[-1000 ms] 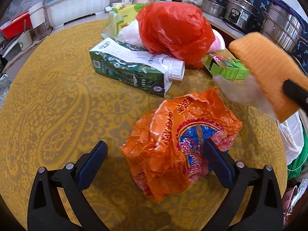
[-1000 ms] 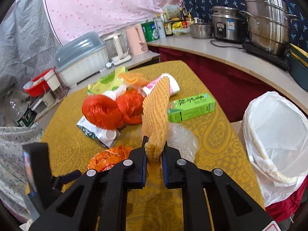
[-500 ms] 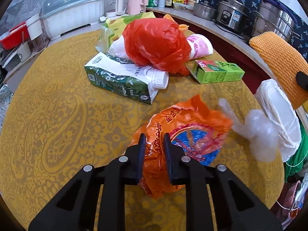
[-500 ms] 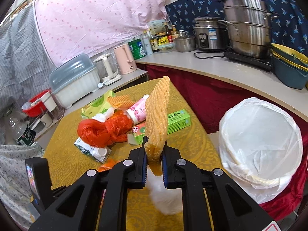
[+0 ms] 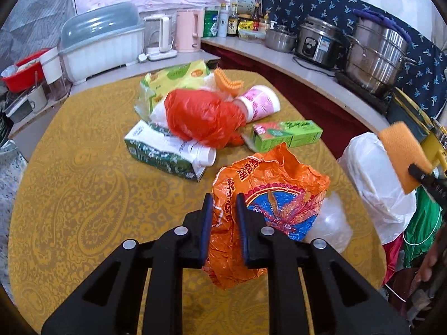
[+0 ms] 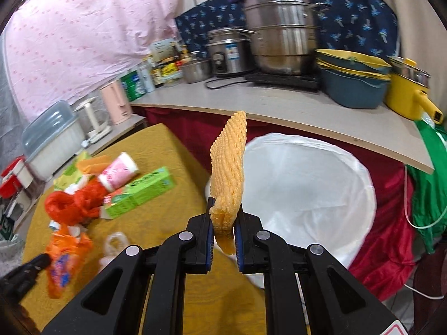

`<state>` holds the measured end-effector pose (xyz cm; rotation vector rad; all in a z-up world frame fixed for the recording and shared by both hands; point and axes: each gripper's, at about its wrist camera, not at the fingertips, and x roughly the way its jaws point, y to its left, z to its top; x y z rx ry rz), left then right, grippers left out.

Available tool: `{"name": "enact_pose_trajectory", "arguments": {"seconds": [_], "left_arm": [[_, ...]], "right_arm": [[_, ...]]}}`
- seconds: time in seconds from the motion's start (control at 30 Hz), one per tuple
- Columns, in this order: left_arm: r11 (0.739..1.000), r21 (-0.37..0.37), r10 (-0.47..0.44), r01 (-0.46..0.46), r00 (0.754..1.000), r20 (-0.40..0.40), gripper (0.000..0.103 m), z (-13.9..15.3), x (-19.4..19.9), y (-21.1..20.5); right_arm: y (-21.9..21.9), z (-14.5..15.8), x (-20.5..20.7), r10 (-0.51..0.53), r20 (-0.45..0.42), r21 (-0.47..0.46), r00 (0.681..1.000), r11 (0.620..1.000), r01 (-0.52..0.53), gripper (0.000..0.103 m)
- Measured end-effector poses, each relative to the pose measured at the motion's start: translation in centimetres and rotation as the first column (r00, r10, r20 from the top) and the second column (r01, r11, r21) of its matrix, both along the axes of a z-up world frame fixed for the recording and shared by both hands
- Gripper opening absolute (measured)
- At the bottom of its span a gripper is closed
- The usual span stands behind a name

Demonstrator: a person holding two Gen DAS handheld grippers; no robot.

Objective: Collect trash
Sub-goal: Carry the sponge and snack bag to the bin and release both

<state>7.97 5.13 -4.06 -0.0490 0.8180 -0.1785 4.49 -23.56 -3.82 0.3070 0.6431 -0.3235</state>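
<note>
My left gripper point(image 5: 222, 212) is shut on a crumpled orange snack bag point(image 5: 268, 192) and holds it above the yellow table point(image 5: 83, 167). My right gripper point(image 6: 223, 217) is shut on an orange foam net sleeve point(image 6: 227, 167), which stands upright just left of the white-lined trash bin point(image 6: 307, 184). The sleeve point(image 5: 402, 153) and the bin point(image 5: 374, 178) also show at the right of the left wrist view. On the table lie a red plastic bag point(image 5: 201, 117), a green-and-white carton point(image 5: 164, 150), a green box point(image 5: 287, 135), a pink cup point(image 5: 259, 102) and a clear plastic bag point(image 5: 329, 223).
A green-yellow packet point(image 5: 173, 78) lies at the table's far side. A dish container point(image 5: 100, 42), a pink kettle point(image 5: 187, 30) and bottles stand behind. Steel pots point(image 6: 282, 30), a rice cooker point(image 6: 227, 51) and bowls point(image 6: 352, 81) sit on the counter above the bin.
My left gripper closed on the orange snack bag and lifted it. My right gripper carried the foam sleeve right, from over the table to beside the bin. The clear bag dropped onto the table.
</note>
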Motion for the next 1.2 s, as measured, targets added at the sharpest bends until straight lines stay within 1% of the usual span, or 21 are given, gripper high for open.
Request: {"name": "enact_pose_trajectory", "arguments": {"seconds": [0.2,0.27,0.37,0.53,0.6,0.77,0.9,1.1,1.13,1.17,1.2], "left_arm": [[0.998,-0.013,-0.060,0.061,0.997,0.047,0.017,2.6,0.2,-3.2],[0.995,-0.022,-0.097,0.099,0.993,0.065,0.017,3.5,0.6,-5.3],[0.987,-0.036,-0.155,0.158,0.984,0.083,0.017,4.4,1.1,-8.3],[0.961,-0.045,-0.267,0.272,0.958,0.101,0.017,4.9,1.8,-14.5],[0.947,-0.053,-0.311,0.317,0.945,0.104,0.017,4.8,2.1,-17.1],[0.920,-0.056,-0.384,0.388,0.920,0.079,0.017,3.2,3.1,-22.4],[0.909,-0.050,-0.411,0.414,0.910,0.056,0.017,1.9,3.7,-25.1],[0.895,-0.068,-0.441,0.442,0.897,0.026,0.020,0.7,4.3,-27.6],[0.892,-0.073,-0.445,0.445,0.895,0.019,0.027,0.5,4.5,-27.8],[0.891,-0.074,-0.447,0.447,0.894,0.011,0.039,0.4,4.7,-28.0],[0.897,-0.073,-0.437,0.436,0.900,0.010,0.045,0.3,4.9,-28.0]], "right_arm": [[-4.0,-1.9,-1.2,-0.091,-0.022,0.025,0.996,0.995,0.092,0.012],[-4.9,-2.5,-1.5,-0.108,-0.025,0.035,0.994,0.993,0.109,0.012],[-6.0,-3.3,-1.8,-0.129,-0.035,0.039,0.991,0.991,0.130,0.012],[-8.3,-4.5,-2.3,-0.164,-0.044,0.084,0.985,0.982,0.167,0.012],[-8.9,-5.0,-2.4,-0.170,-0.048,0.096,0.984,0.980,0.174,0.012],[-9.9,-5.7,-2.2,-0.172,-0.054,0.116,0.984,0.977,0.177,0.012],[-10.2,-6.1,-2.2,-0.174,-0.057,0.124,0.983,0.976,0.179,0.012],[-10.8,-6.2,-2.2,-0.185,-0.050,0.129,0.982,0.973,0.190,0.017],[-10.8,-6.1,-2.1,-0.188,-0.047,0.129,0.981,0.973,0.192,0.021],[-10.8,-6.0,-2.1,-0.191,-0.044,0.130,0.981,0.972,0.196,0.024],[-10.9,-5.9,-2.2,-0.200,-0.038,0.128,0.979,0.971,0.203,0.030]]}}
